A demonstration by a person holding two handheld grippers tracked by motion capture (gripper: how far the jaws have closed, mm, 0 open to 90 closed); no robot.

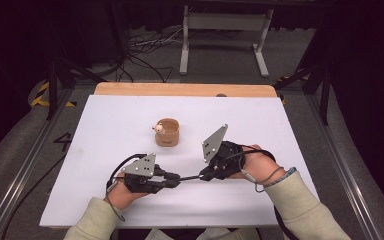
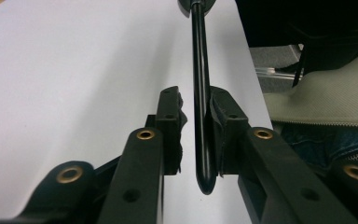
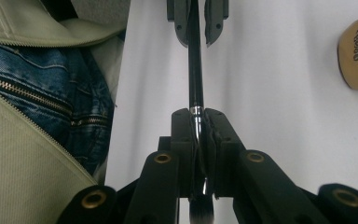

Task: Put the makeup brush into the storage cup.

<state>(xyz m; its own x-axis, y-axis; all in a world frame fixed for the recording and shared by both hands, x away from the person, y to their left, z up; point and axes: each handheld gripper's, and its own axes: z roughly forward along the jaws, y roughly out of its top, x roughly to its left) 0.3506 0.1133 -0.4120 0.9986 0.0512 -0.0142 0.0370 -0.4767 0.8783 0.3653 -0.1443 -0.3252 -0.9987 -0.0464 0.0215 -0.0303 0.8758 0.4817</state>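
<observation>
Two grippers share one black makeup brush (image 1: 190,178) at this moment, and both are mine. My right gripper (image 3: 198,122) is clamped on the brush at its shiny metal ferrule, jaws pressed tight against it, with the dark bristle tuft poking out behind the jaws toward my hand. My left gripper (image 2: 194,103) sits at the other end: the rounded tip of the handle lies between its jaws, one jaw against the handle and the other standing a little off it, so I read that gripper as slightly parted and not truly pinching. In the high view the brush spans the short gap between my two grippers, low over the white table (image 1: 105,130) near my edge of it. The small wooden cup (image 1: 167,132) stands farther out toward the middle, upright, with a little pale figure at its rim, well apart from the brush. I judge this to be a hand-over step, the brush passing between my hands, most likely on its way into that cup. The next move calls for one side to commit: either my left jaws close firmly on the handle before my right lets go, or my left backs away cleanly so my right can carry the brush out and stand it in the cup without tipping it.
</observation>
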